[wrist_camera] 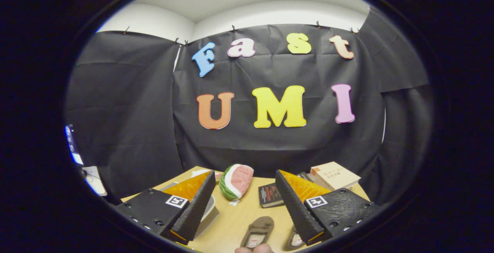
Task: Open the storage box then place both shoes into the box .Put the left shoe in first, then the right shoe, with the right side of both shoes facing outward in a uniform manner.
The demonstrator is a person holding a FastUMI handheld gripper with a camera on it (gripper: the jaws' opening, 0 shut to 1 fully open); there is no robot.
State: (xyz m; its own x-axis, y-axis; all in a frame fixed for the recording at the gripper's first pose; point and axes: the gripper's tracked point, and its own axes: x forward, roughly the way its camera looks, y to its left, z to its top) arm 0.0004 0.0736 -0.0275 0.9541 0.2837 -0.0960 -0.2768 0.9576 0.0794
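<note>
Hovering above the pale wooden worktop point(235, 222), the tongs point(243, 199) stand wide apart with nothing between their fingers. Below and between the fingers lies a brown shoe point(257, 231), opening upward, its toe pointing away toward the booth's wall. A second shoe point(295, 240) lies just beside it, partly hidden behind the right-hand finger point(294, 206), so little of it can be made out. At the very near end of the first shoe, fingertips of a person's hand point(254, 249) show. Beyond the fingers, a watermelon-slice toy point(236, 181) rests on the worktop, red flesh and green rind showing. Near it sits a dark book point(270, 195), and further toward the wall a stack of books point(334, 176) with a tan cover on top. Behind the left-hand finger point(195, 206), a pale, box-like thing point(210, 211) peeks out; whether it is the storage box cannot be told.
</note>
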